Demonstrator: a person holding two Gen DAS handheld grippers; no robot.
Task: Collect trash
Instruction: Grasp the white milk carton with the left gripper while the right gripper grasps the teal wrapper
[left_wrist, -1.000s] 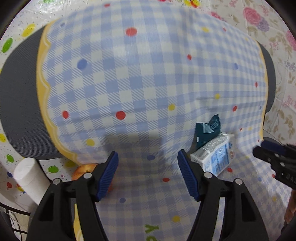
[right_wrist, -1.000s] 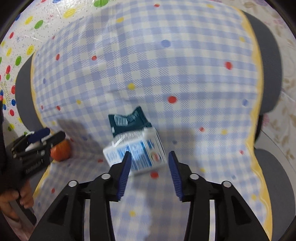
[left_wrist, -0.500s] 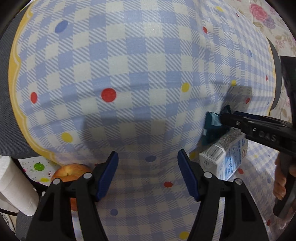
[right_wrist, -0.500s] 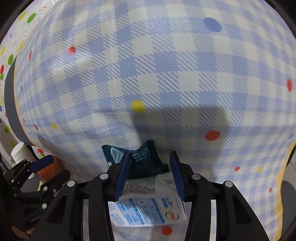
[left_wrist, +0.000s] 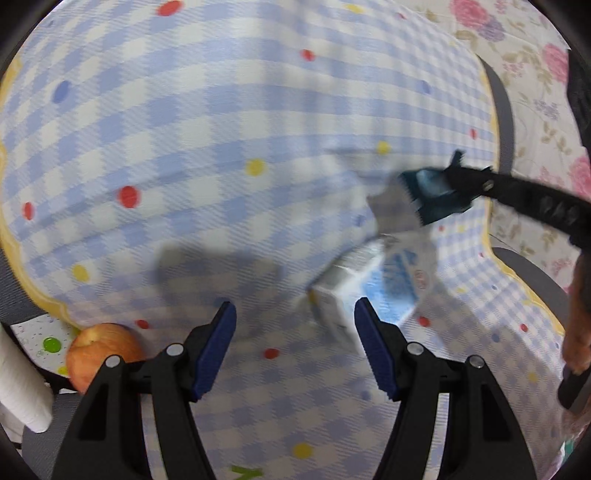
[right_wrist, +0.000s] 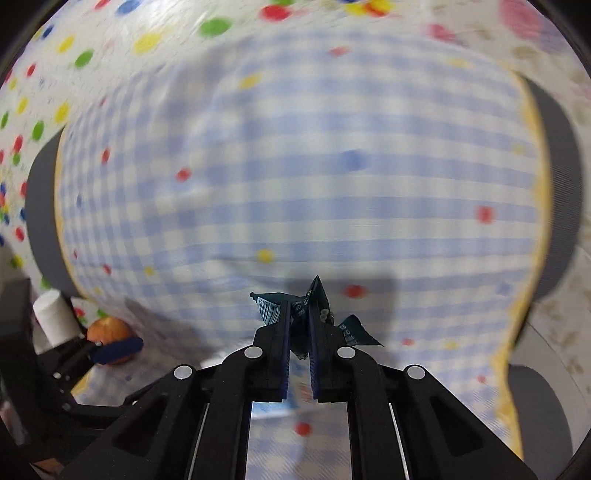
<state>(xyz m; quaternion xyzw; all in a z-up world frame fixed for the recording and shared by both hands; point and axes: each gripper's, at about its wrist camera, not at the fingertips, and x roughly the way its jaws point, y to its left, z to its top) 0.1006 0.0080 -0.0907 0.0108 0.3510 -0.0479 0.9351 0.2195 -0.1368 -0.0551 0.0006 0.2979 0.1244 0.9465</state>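
Your right claw (right_wrist: 299, 325) is closing on the dark wrapper (right_wrist: 295, 306), crumpled between its pads and lifted clear of the desk (left_wrist: 221, 129) so it can be carried off. Your left claw (left_wrist: 291, 347) stands apart and empty, the milk carton (left_wrist: 369, 291) just ahead on its right, well placed to be taken next.

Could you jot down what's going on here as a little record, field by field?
Surface: blue checked tablecloth with coloured dots
Right gripper: jaws closing on a dark teal wrapper, pinched between them
Left gripper: open, nothing between its fingers
Milk carton: lying on the cloth, just ahead of the left gripper
Apple: at the cloth's edge, untouched
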